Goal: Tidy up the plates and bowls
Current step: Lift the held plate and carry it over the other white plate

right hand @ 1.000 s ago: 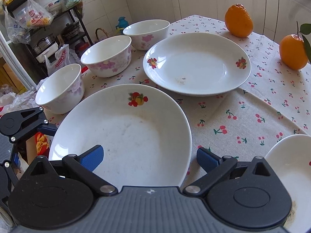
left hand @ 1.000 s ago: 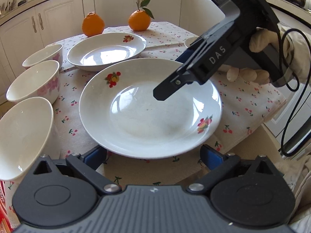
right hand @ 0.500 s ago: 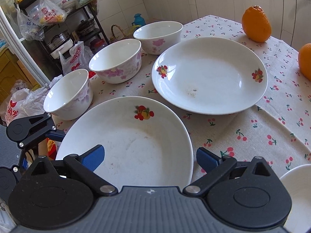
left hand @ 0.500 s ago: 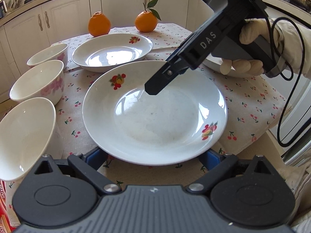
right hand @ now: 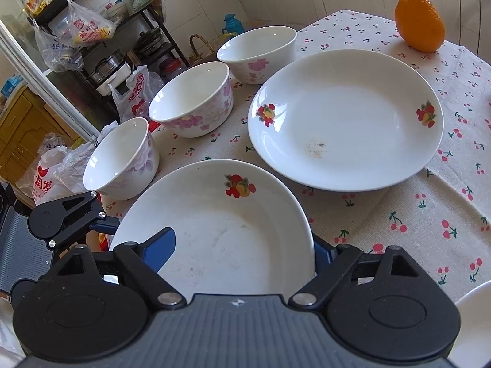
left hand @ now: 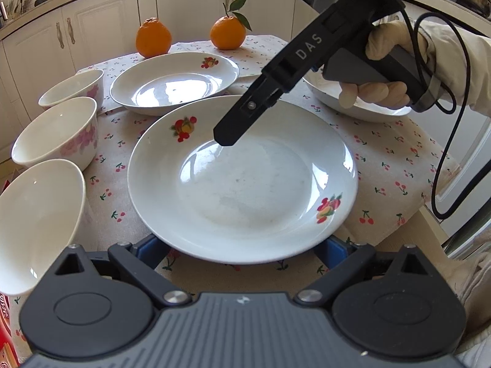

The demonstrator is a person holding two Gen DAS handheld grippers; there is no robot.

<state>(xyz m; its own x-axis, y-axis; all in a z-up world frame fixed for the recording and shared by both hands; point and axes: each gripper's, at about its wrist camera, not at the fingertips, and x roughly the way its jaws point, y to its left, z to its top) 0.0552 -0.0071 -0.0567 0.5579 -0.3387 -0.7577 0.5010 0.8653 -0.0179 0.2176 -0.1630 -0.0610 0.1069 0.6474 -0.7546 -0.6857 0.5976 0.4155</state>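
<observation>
A white plate with fruit decals [left hand: 242,181] lies on the cherry-print cloth, also in the right wrist view [right hand: 214,233]. My left gripper [left hand: 242,248] is open, its blue fingers below the plate's near rim. My right gripper [right hand: 242,245] is open, one blue finger [right hand: 159,245] over the plate, the other beyond its right rim. It shows in the left wrist view [left hand: 227,135] hovering over the plate. A second plate [left hand: 175,82] lies behind, also seen in the right wrist view [right hand: 346,119]. Three white bowls with pink flowers [right hand: 122,159] [right hand: 191,98] [right hand: 257,53] line the table's edge.
Two oranges [left hand: 153,36] [left hand: 227,32] stand at the table's far end. A third white dish [left hand: 353,104] lies under the right hand. A shelf with bags and pots [right hand: 92,36] stands beyond the bowls. The table edge drops off near the nearest bowl.
My right gripper has come lower and further over the near plate. My left gripper has drawn closer to the plate's near rim. Both stay open; no dishes have moved.
</observation>
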